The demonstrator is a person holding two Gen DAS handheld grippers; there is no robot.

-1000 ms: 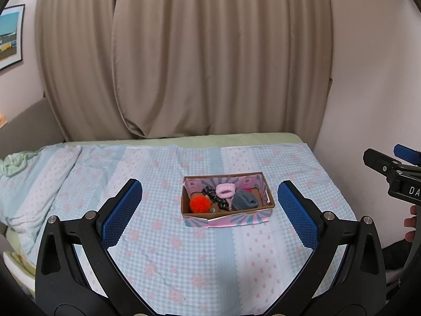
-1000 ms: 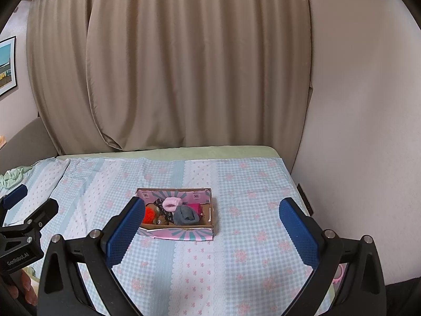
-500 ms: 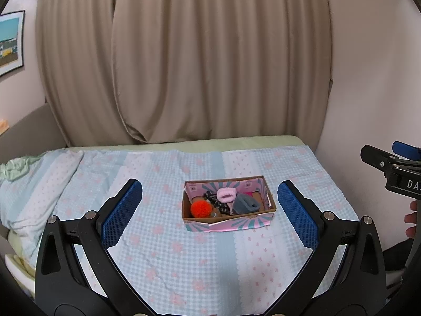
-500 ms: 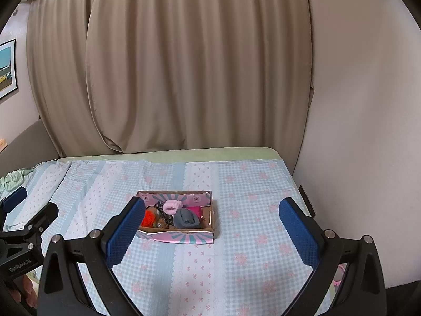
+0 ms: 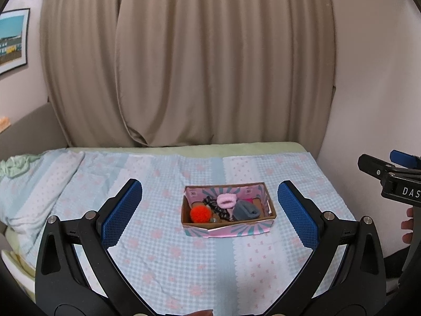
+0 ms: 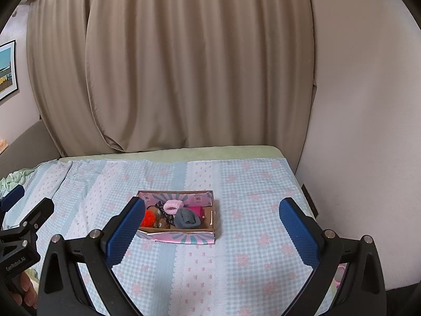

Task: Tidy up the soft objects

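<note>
Cardboard box (image 5: 228,227) on the checked quilt (image 5: 163,250) holds fluffy soft things; left claw (image 5: 210,214) and right claw (image 6: 212,230) both spread empty.

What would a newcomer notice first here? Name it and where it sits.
The open cardboard box in the middle of the bed, with an orange pompom, a pink scrunchie and a grey sock inside. Then both open grippers, left and right, held back from it.

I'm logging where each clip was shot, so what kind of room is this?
Most likely a bedroom at home: a bed with a checked floral sheet, long beige curtains behind it, and a framed picture on the wall. A small cardboard box of soft items sits on the bed.
</note>
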